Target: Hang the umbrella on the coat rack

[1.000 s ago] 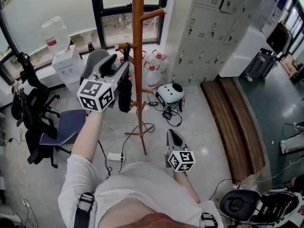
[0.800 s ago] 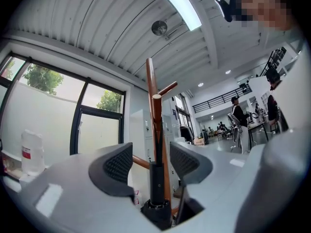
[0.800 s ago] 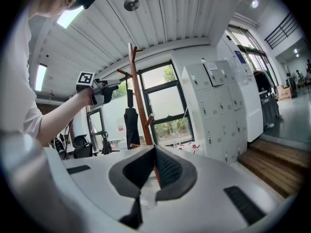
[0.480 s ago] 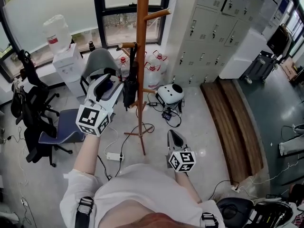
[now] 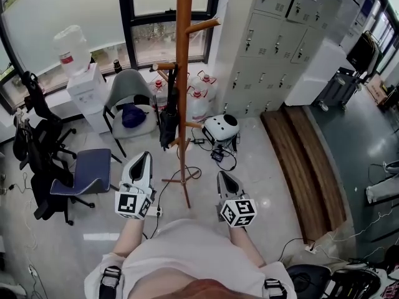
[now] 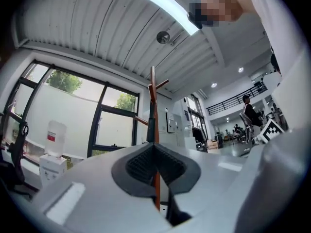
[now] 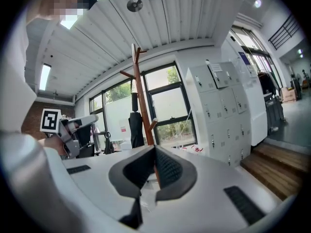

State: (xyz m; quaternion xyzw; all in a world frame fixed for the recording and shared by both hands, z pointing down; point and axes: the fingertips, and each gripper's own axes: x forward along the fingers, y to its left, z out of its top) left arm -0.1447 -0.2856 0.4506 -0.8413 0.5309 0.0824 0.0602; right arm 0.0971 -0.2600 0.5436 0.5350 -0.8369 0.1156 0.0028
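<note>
The black folded umbrella hangs by its strap from a left peg of the wooden coat rack. My left gripper is low, near my body and well short of the rack. Its jaws have just been closing and stand shut with nothing between them. In the left gripper view the left gripper points at the coat rack and the umbrella. My right gripper is also low and shut, empty. The right gripper view shows the right gripper, the umbrella, the coat rack and the left gripper.
A grey chair and a blue office chair stand left of the rack. A water dispenser and spare bottles line the window. Grey lockers and a wooden platform are on the right. Cables and a power strip lie by the rack's base.
The left gripper let go of the umbrella, dropped down and back toward my body, and shut. The umbrella stays hanging on the peg. The right gripper has not moved.
</note>
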